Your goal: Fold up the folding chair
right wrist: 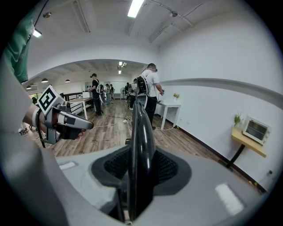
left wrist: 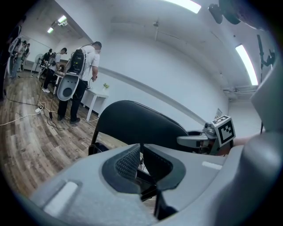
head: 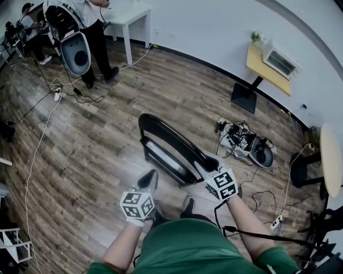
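Standing on the floor (head: 96, 155) by the person's feet (head: 187, 205), the folding chair (head: 167, 143) had its back pinched in the right gripper (head: 206, 162), but the left gripper (head: 149, 179) was shut and empty, so it might tip over.

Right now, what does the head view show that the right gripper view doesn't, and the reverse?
Head view only: the whole folding chair from above, seat and frame included, plus the cable tangle on the floor beside it.
Right gripper view only: the right hand-held gripper seen close up, its pads clamped on the edge of the chair's backrest, and the ceiling lights.
Both: the backrest, the left hand-held gripper, the yellow shelf and the white table.
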A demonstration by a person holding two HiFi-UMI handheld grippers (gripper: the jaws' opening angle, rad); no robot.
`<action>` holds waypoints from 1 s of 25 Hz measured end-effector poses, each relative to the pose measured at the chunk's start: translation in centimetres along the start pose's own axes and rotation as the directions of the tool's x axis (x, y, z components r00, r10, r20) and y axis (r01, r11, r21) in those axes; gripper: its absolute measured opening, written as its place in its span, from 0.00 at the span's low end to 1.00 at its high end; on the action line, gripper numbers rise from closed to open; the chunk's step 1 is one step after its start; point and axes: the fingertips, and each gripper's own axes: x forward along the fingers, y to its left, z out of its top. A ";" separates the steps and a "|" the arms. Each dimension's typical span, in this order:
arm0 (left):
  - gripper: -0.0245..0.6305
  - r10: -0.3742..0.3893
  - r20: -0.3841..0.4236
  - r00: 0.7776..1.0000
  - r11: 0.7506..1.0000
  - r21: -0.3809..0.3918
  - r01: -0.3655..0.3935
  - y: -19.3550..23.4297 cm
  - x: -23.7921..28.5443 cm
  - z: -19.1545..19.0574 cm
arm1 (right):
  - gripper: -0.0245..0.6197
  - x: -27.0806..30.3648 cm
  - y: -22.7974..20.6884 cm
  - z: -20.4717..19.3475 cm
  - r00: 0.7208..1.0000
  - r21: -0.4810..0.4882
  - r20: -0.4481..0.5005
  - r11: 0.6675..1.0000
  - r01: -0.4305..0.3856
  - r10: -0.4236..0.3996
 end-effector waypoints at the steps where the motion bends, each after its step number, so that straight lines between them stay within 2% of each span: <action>1: 0.08 0.002 0.000 1.000 1.000 -0.002 -0.002 0.0 0.1 0.0 | 0.27 0.0 0.0 0.0 1.000 0.000 -0.002 1.000 0.000 0.000; 25: 0.08 0.027 -0.014 1.000 0.999 -0.040 -0.028 0.9 0.1 -1.2 | 0.27 0.4 -0.3 0.0 1.000 0.006 -0.001 1.000 0.006 -0.006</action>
